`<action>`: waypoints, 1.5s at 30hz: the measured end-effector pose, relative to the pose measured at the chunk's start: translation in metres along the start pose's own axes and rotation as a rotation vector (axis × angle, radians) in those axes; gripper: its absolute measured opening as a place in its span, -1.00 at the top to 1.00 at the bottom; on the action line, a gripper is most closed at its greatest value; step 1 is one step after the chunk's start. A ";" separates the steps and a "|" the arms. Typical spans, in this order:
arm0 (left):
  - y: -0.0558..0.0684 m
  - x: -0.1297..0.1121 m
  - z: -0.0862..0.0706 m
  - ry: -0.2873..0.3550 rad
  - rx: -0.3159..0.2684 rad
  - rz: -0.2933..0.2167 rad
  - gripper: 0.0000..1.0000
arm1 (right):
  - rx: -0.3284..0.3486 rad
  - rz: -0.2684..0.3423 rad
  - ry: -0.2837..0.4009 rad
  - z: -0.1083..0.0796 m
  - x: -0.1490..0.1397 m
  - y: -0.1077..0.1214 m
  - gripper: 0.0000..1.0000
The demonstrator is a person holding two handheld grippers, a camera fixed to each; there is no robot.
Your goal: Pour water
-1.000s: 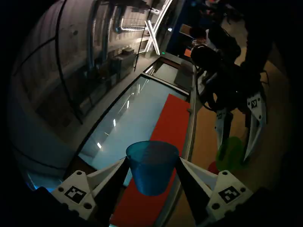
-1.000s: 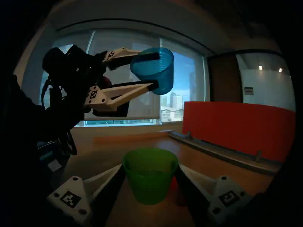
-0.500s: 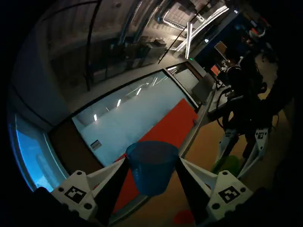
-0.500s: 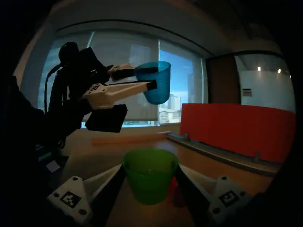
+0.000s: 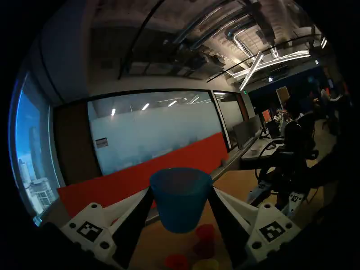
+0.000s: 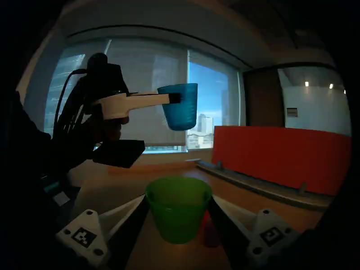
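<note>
**Left gripper view, foreground:** the left gripper, its fingers closed part-way, clamps a blue cup between both pads. Below the cup, small red and yellow cups stand on the wooden table, on the near side of the red partition.

**Right gripper view, foreground:** the right gripper likewise clasps a green cup from both sides. The cup is upright, on the near side of the partition. Whether it rests on the table cannot be told.

**Farther off:** the blue cup is held upright, above the green one and left of the partition, before the window.
</note>
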State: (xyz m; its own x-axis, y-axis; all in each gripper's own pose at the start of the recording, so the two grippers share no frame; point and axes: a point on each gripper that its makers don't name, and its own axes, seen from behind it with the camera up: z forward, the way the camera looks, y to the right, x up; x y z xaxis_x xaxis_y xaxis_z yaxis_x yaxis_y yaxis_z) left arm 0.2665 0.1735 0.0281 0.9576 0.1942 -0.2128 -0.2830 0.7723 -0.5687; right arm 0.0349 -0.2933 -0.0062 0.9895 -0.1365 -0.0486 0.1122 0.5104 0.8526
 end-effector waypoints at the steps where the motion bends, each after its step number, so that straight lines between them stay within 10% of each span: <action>1: 0.003 -0.001 0.000 -0.002 -0.011 -0.013 -0.69 | 0.000 0.000 0.000 0.000 0.001 0.000 -0.79; 22: 0.020 -0.019 -0.005 -0.018 -0.096 -0.105 -0.69 | 0.001 -0.002 -0.024 -0.002 -0.001 -0.001 -0.79; 45: 0.031 -0.117 -0.033 -0.178 -0.116 -0.182 -0.69 | -0.009 0.025 -0.227 -0.017 -0.047 0.011 -0.80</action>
State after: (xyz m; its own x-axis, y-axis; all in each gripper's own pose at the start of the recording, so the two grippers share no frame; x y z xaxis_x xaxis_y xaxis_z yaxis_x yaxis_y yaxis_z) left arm 0.1435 0.1546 0.0093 0.9848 0.1694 0.0386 -0.0995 0.7318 -0.6742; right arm -0.0087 -0.2666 -0.0036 0.9461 -0.3108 0.0912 0.0903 0.5236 0.8472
